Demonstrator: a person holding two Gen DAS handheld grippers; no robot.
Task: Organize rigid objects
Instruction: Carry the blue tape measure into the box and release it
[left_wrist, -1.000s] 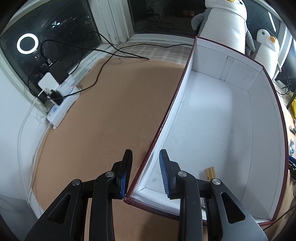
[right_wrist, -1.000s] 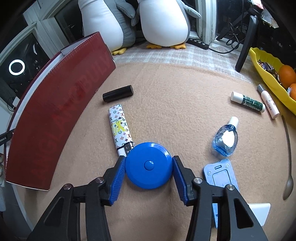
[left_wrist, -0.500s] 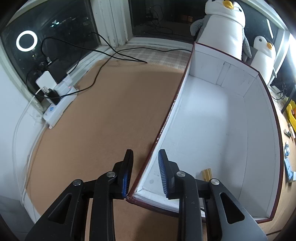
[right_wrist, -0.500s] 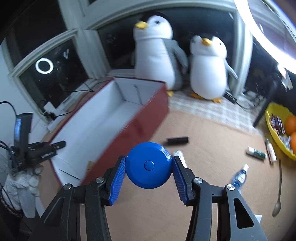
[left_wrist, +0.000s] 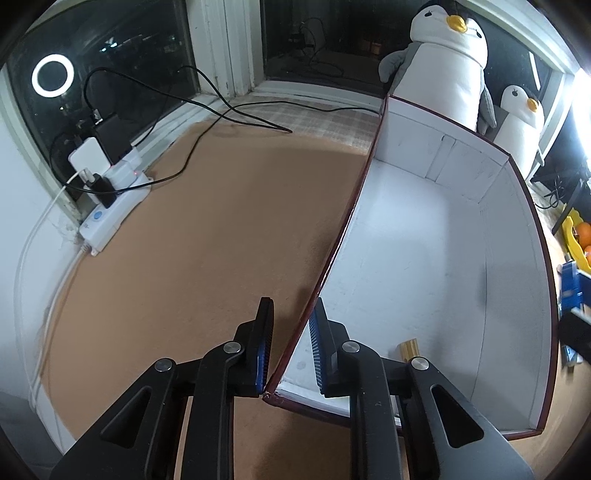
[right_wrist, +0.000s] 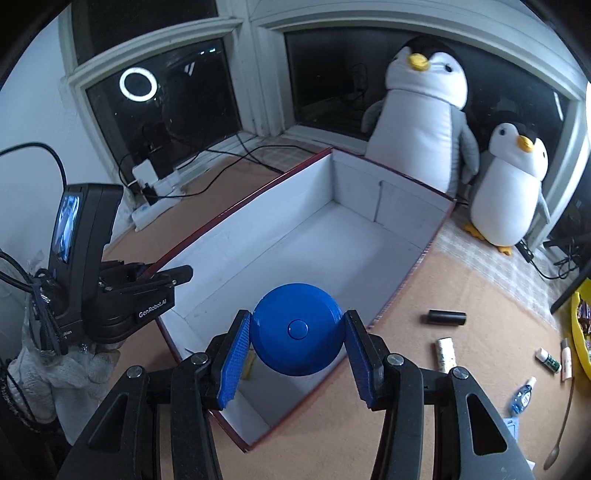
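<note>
At the bottom centre of the right wrist view, the right tool (right_wrist: 297, 360) pinched a round blue disc (right_wrist: 297, 328) between its blue pads, the disc hanging over the near end of the open box (right_wrist: 369, 236). The box, dark red outside and white inside, lay on the brown surface (right_wrist: 461, 295); its near corner was cut off behind the tool's black arms. A small yellowish item (right_wrist: 249, 363) on the box floor showed only as a sliver beside the tool's left pad, too hidden to identify. At the left edge of that view the left tool (right_wrist: 162, 275) reached to the box's left wall, held by a hand in a white glove (right_wrist: 59, 373), partly out of frame.

In the left wrist view, the left tool (left_wrist: 291, 341) straddled that wall near the box's (left_wrist: 424, 240) near-left corner, one pad outside and one inside; the jaws had come nearly together around the thin wall, though actual pad contact was hard to confirm. The same gold-coloured item (left_wrist: 408, 347) peeked out behind the tool's right arm.

At the lower right of the right wrist view, a black cylinder (right_wrist: 446, 317), a patterned tube (right_wrist: 446, 352), a small blue bottle (right_wrist: 521, 395) and a spoon (right_wrist: 559, 428) lay scattered; things nearer the frame edge were too small and blurred to name. Two plush penguins (right_wrist: 421, 122) stood behind the box.
</note>
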